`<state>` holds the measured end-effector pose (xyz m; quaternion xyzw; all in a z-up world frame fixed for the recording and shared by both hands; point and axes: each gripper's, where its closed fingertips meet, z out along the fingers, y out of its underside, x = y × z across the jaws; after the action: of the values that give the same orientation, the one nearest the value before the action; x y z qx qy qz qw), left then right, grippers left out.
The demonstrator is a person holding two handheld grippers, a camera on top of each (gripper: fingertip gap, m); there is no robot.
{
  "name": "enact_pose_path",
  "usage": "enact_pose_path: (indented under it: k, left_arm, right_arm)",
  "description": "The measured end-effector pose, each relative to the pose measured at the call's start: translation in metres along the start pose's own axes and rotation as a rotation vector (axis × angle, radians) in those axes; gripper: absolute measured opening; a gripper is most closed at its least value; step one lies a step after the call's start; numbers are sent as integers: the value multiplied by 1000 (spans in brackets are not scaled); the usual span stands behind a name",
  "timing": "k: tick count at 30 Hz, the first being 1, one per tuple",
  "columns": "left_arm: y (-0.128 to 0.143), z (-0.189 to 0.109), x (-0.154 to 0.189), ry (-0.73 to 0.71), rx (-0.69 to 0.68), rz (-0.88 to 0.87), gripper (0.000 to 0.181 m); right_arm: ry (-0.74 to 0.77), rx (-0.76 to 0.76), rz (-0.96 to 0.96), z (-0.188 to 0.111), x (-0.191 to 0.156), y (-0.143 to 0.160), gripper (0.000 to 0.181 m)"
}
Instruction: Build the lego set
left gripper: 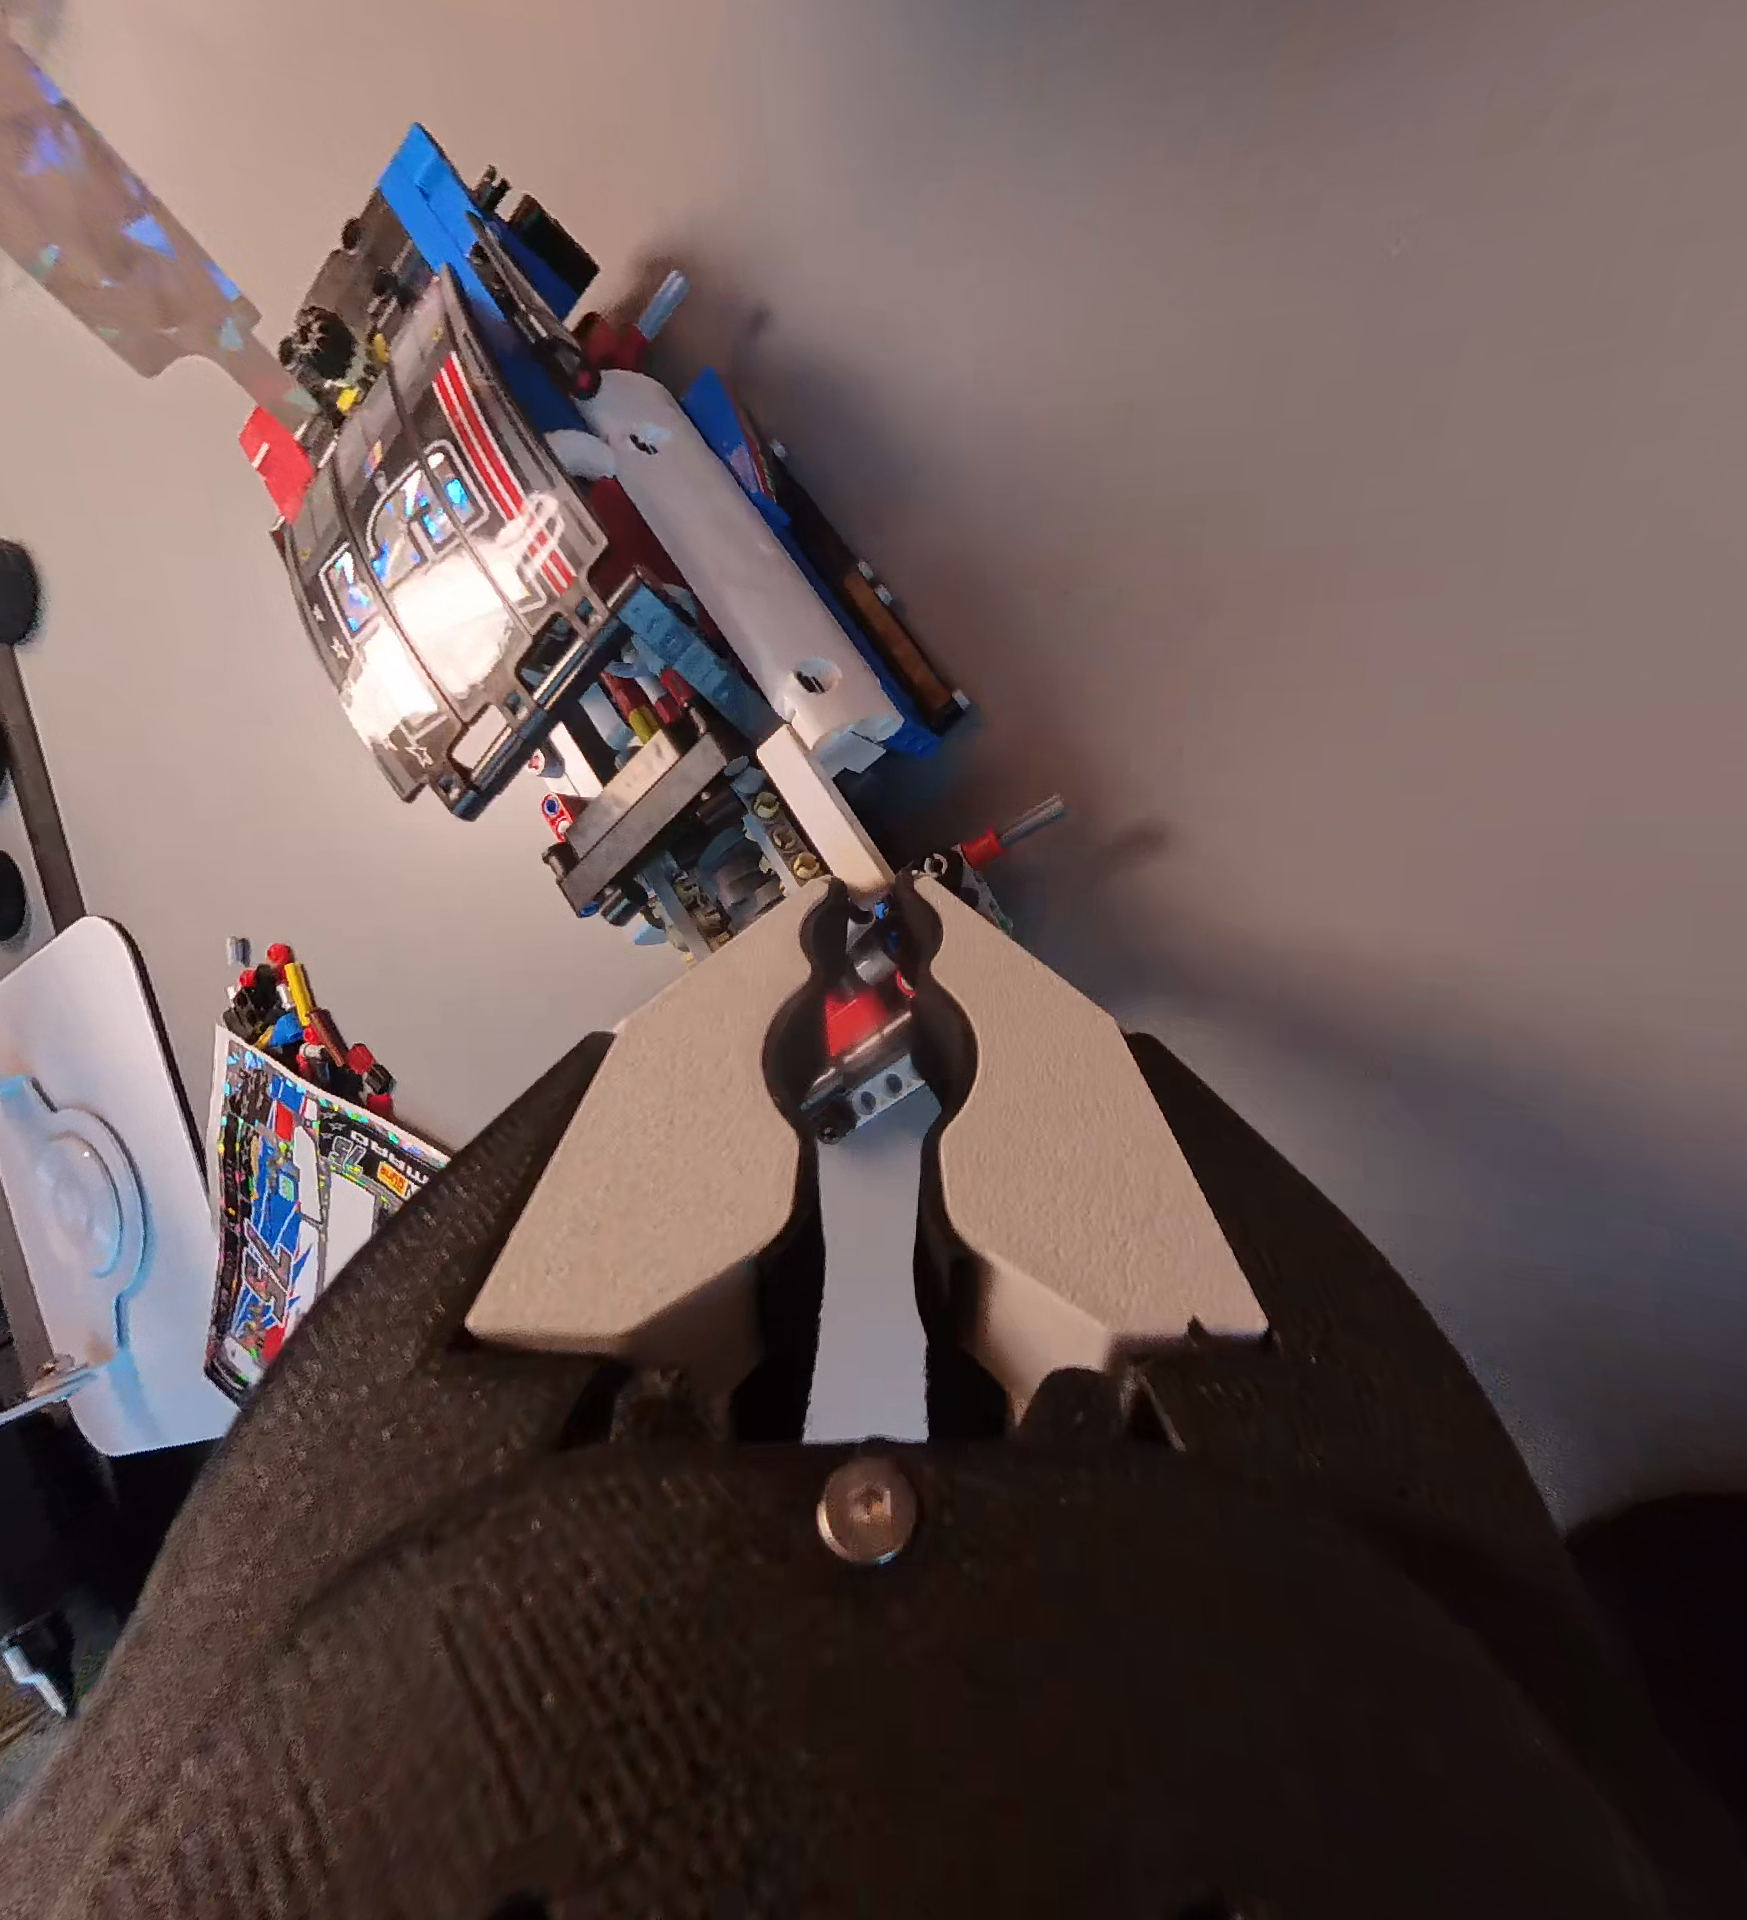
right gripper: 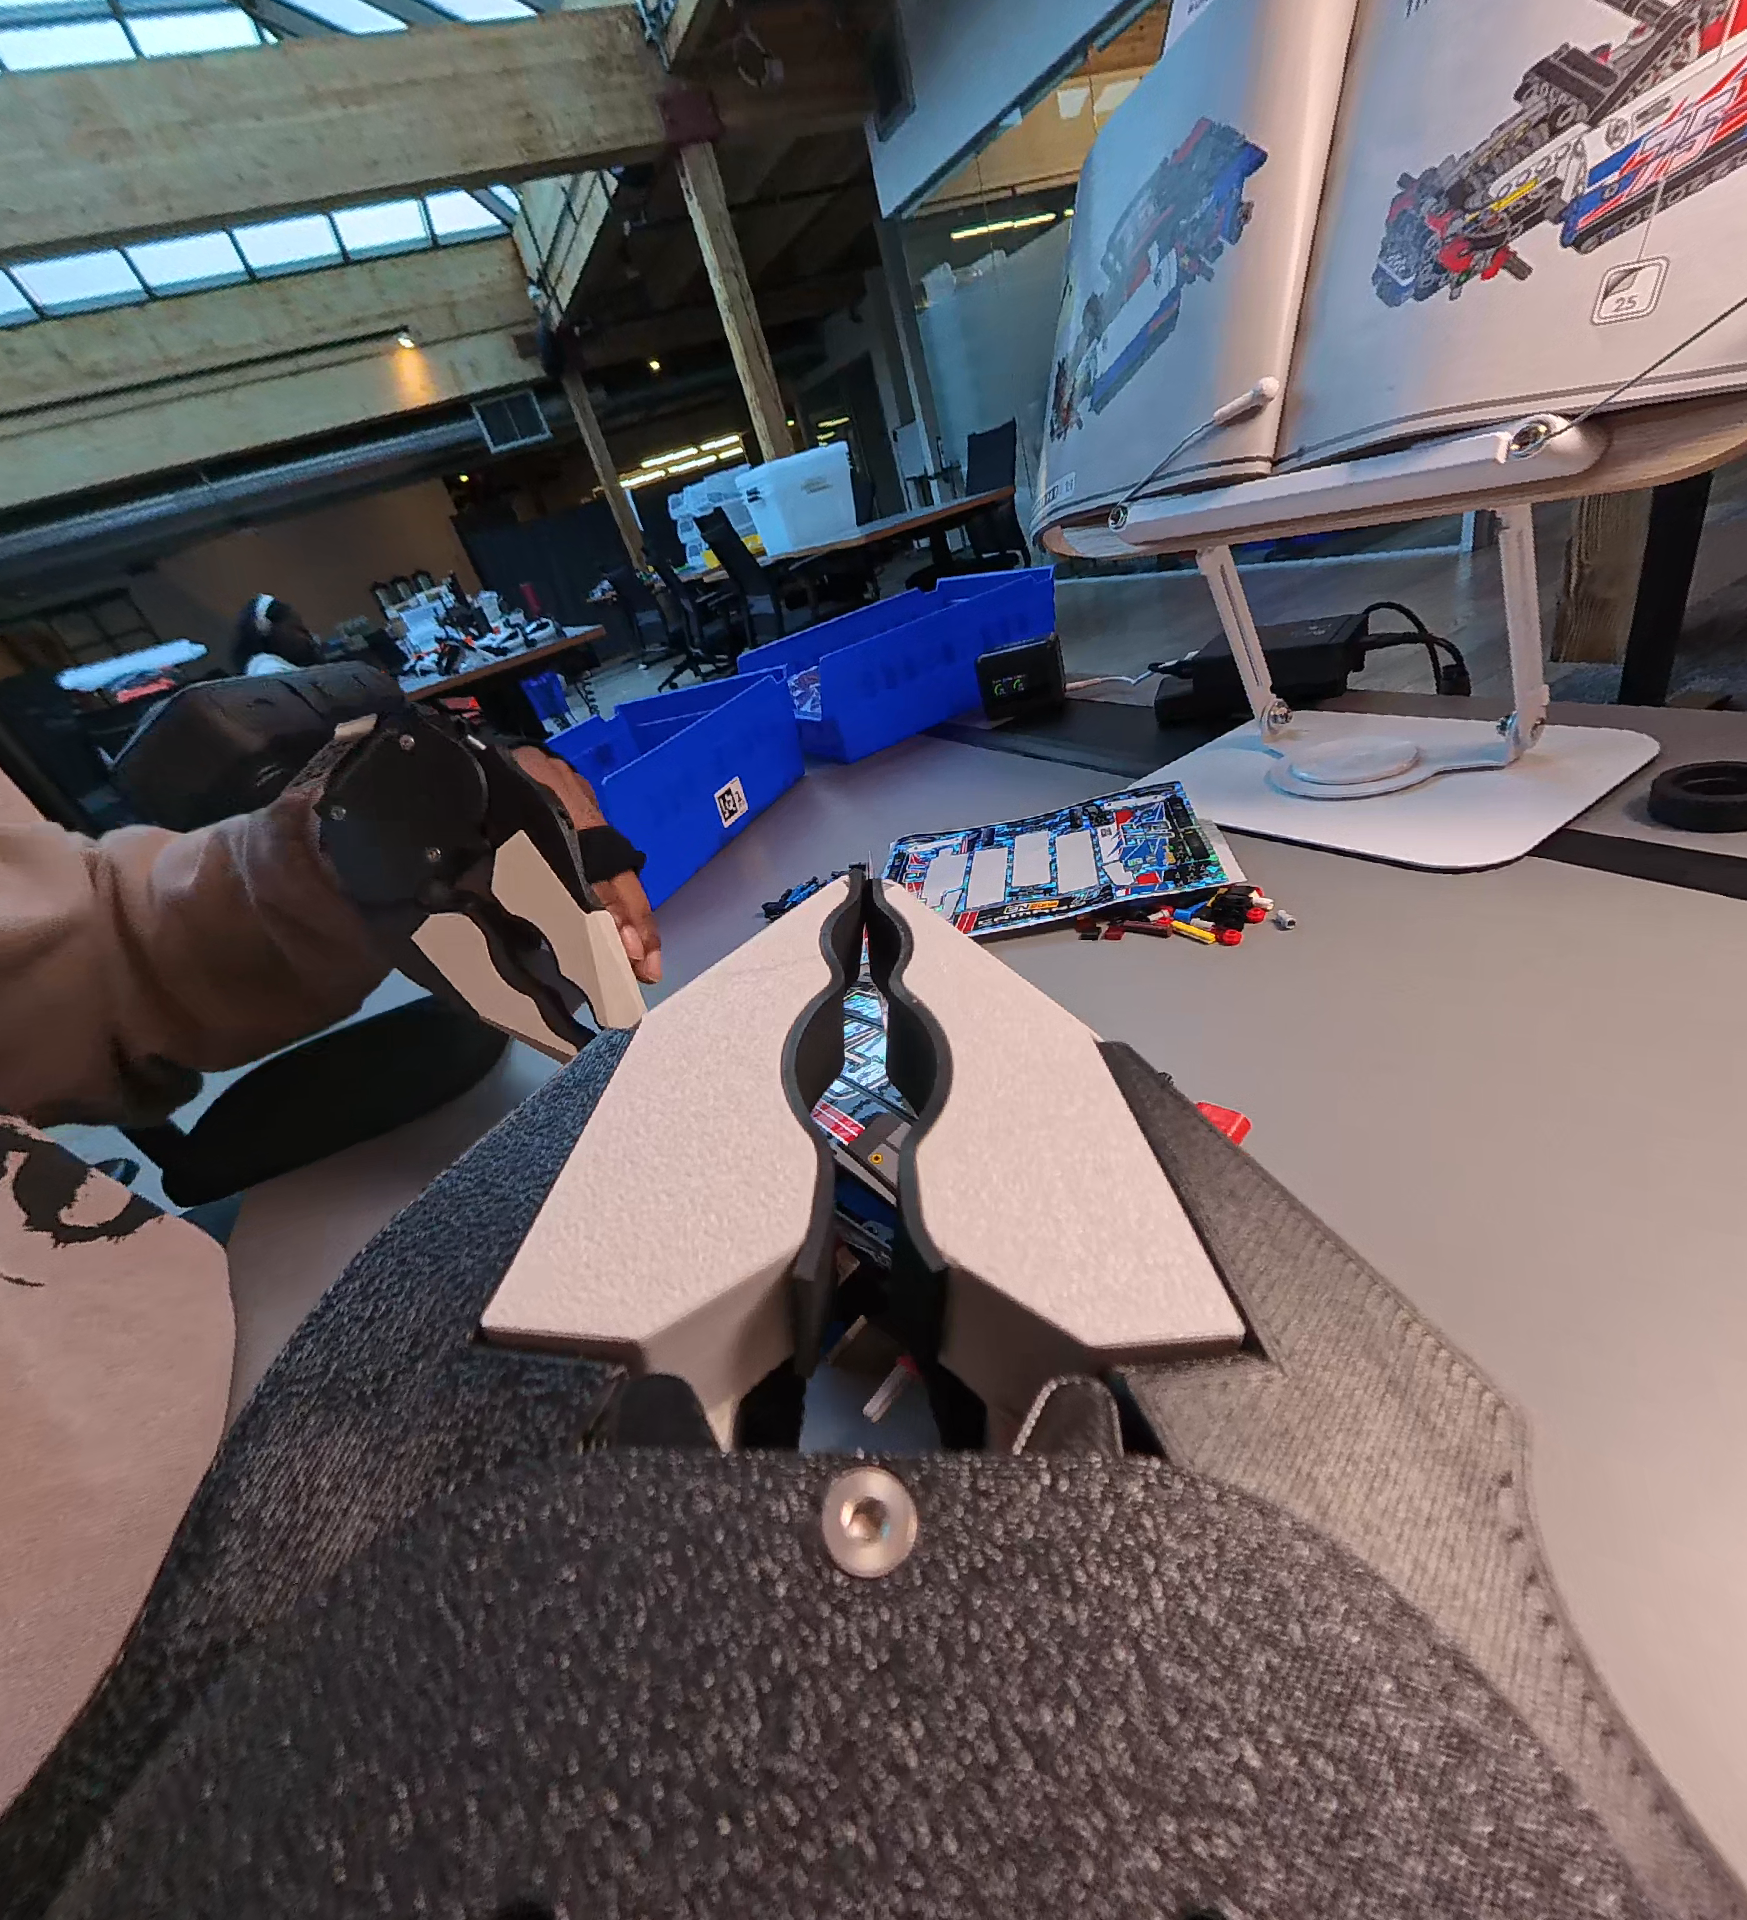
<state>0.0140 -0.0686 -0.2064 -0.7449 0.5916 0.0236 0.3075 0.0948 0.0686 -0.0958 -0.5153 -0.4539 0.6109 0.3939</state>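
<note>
The partly built Lego car, with blue, white and black panels and a stickered roof, lies on the grey table. My left gripper is shut on the car's near end, and red and grey parts show in the gap between its fingers. It also shows in the right wrist view, held in a person's hand. A shiny holographic sticker strip reaches the car's far end from the upper left. My right gripper is shut on that strip, with car parts just below its fingers.
A sticker sheet and several loose small pieces lie on the table beyond the right gripper. An open instruction booklet rests on a white stand. A black tyre lies beside it. Blue bins stand farther back.
</note>
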Motion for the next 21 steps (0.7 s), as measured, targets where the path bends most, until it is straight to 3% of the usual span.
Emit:
enact_pose_path:
  k: [1, 6, 9, 11, 14, 17, 21]
  left_arm:
    - [0, 0, 0, 23, -22, 27, 7]
    - [-1, -3, 1, 137, -66, 103, 0]
    - [-17, -11, -9, 144, 32, 45, 0]
    - [-9, -9, -13, 112, -13, 45, 0]
    - [-14, -6, -4, 114, 69, -14, 6]
    - [-13, 0, 4, 52, 126, -35, 23]
    - [-19, 5, 3, -150, 204, 32, 26]
  right_arm:
    - [-1, 0, -2, 0, 0, 0, 0]
    - [-7, 1, -12, 0, -3, -1, 0]
    - [-10, 5, -14, -1, -4, -2, 0]
    - [-14, 6, -16, -1, -5, -3, 0]
    - [-16, 8, -22, -2, -6, -4, 0]
    - [-16, 14, -25, -3, -6, -5, 0]
    - [-17, 12, -23, -3, -6, -5, 0]
